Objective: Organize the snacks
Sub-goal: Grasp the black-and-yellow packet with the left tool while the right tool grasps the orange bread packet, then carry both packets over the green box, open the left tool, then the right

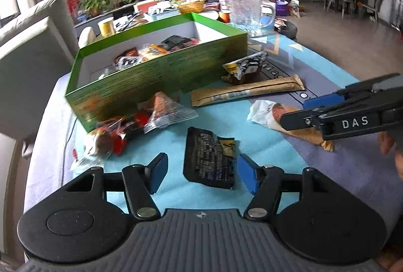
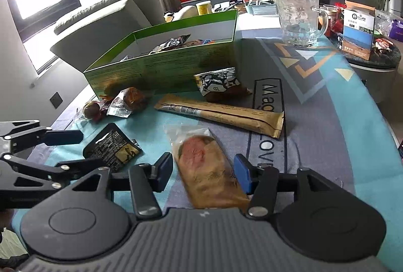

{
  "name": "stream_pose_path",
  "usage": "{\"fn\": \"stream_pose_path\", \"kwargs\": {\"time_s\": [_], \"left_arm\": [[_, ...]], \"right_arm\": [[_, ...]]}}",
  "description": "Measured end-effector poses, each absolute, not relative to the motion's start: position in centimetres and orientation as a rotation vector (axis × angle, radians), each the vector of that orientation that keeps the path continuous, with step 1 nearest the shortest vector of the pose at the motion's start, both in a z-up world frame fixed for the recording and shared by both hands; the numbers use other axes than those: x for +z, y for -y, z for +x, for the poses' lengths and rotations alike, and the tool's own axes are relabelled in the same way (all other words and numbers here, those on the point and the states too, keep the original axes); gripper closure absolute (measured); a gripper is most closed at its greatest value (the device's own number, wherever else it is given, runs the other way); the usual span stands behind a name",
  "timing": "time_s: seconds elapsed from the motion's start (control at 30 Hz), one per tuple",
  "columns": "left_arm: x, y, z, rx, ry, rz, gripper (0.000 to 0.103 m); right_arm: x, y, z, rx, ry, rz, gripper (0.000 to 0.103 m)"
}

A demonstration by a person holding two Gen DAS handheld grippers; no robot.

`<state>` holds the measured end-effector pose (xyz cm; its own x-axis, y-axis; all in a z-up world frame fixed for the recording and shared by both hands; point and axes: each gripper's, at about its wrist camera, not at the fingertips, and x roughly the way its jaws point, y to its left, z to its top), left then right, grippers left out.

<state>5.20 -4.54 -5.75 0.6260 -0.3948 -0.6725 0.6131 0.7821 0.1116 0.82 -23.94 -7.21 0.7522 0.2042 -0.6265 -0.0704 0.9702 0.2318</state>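
My left gripper (image 1: 202, 175) is open around a black snack packet (image 1: 210, 158) that lies flat on the blue cloth; the right pad is close to its edge, the left pad clear of it. My right gripper (image 2: 204, 173) is open astride a clear-wrapped brown pastry (image 2: 209, 171), pads just beside its edges. In the other hand's view each shows too: right gripper (image 1: 306, 110) over the pastry (image 1: 269, 113), left gripper (image 2: 88, 149) at the black packet (image 2: 113, 148). Behind stands an open green box (image 1: 156, 75) (image 2: 163, 65) holding several snacks.
A long brown stick packet (image 1: 246, 91) and a black-and-white packet (image 1: 244, 66) lie by the box's front right. Loose wrapped snacks (image 1: 141, 120) pile at its front left corner. A glass mug (image 2: 297, 20) stands behind; a grey sofa (image 1: 30, 45) borders the table's left.
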Motion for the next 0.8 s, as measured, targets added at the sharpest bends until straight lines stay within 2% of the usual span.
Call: {"fn": "stream_pose_path", "kwargs": {"time_s": [0.13,0.23,0.33,0.37,0.43,0.47,0.5,0.57,0.8], "left_arm": [[-6.4,5.7,5.4,-0.6,-0.672,0.404,0.044],[-7.1,6.2,5.7,-0.588,-0.672,0.448,0.044],[-7.3,6.2,5.8,-0.595,-0.66,0.444,0.044],[-7.3,6.1,5.8,-0.601,-0.661,0.438,0.046],[-7.2,5.8,5.9,-0.635,-0.677,0.41,0.06],[-7.1,5.6,6.1,-0.656,-0.696,0.38,0.061],[-7.0,5.5,6.2,-0.663,-0.709,0.359,0.063],[-6.6,5.2,5.9,-0.667,-0.69,0.335,0.066],[-2.9,4.2,5.0,-0.678,-0.57,0.277,0.066]], "right_arm": [[-7.3,23.9,1.1,0.151,-0.714,0.19,0.045],[-7.4,23.7,1.3,0.153,-0.716,0.174,0.039],[-7.4,23.3,1.5,0.157,-0.72,0.142,0.039],[-7.5,23.1,1.6,0.156,-0.718,0.128,0.039],[-7.7,22.6,1.7,0.149,-0.712,0.089,0.039],[-7.7,22.3,1.8,0.147,-0.713,0.069,0.039],[-7.7,22.1,1.9,0.141,-0.714,0.05,0.04],[-7.5,22.0,1.8,0.141,-0.717,0.032,0.052],[-4.8,22.7,1.2,0.172,-0.646,0.126,0.054]]}}
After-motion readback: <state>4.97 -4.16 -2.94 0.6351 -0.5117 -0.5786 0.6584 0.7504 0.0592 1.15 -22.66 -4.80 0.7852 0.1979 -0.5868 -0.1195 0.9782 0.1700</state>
